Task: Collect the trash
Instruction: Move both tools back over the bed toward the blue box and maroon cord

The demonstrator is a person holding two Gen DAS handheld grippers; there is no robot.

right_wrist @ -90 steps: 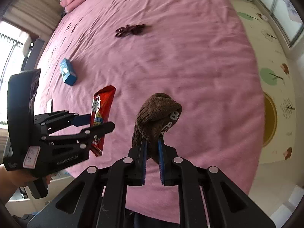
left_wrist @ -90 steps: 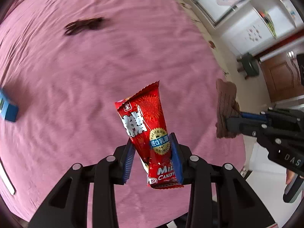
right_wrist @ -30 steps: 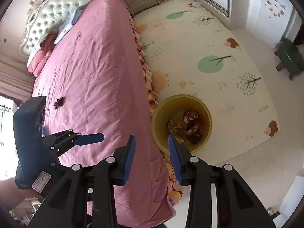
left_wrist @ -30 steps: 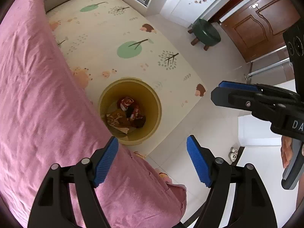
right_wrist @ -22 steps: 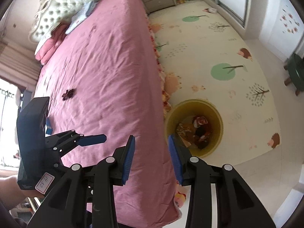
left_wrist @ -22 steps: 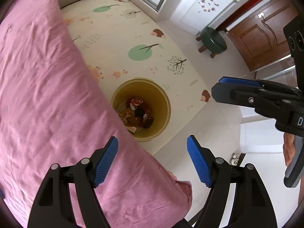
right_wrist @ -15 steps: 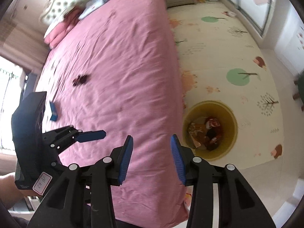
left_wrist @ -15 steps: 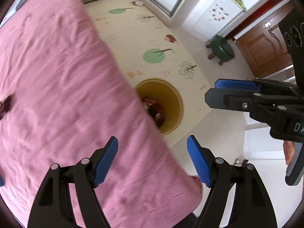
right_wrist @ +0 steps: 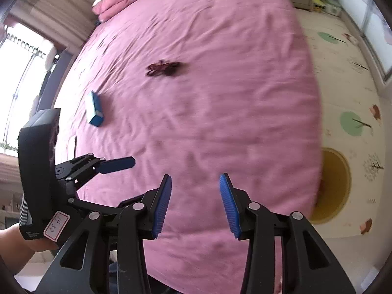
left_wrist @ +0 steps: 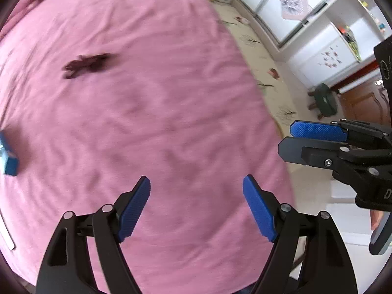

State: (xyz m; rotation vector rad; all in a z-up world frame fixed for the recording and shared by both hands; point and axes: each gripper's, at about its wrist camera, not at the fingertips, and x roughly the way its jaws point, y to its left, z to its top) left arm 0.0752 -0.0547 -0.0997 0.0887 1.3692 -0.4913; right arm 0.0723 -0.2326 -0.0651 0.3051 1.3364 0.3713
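Note:
My left gripper (left_wrist: 196, 181) hangs over the pink bed (left_wrist: 171, 98); its jaws are opening and nothing is between them. My right gripper (right_wrist: 195, 178) is open and empty above the bed's near part, and also shows at the right of the left wrist view (left_wrist: 286, 140). A dark crumpled scrap (left_wrist: 85, 62) (right_wrist: 164, 68) lies far up the bed. A small blue box (right_wrist: 95, 109) (left_wrist: 8, 161) lies to the left. The yellow bin (right_wrist: 335, 186) stands on the floor by the bed's right edge, partly hidden behind it.
A patterned play mat (right_wrist: 348, 73) covers the floor right of the bed. A green stool (left_wrist: 323, 100) stands near a wooden door (left_wrist: 362, 105). Pink pillows (right_wrist: 115, 2) lie at the bed's head. A thin white strip (left_wrist: 6, 230) lies at the bed's left edge.
Three seconds ago the left gripper held a red candy wrapper and the right a brown sock; both are now empty. Both views have swung from the bin and floor back over the bed.

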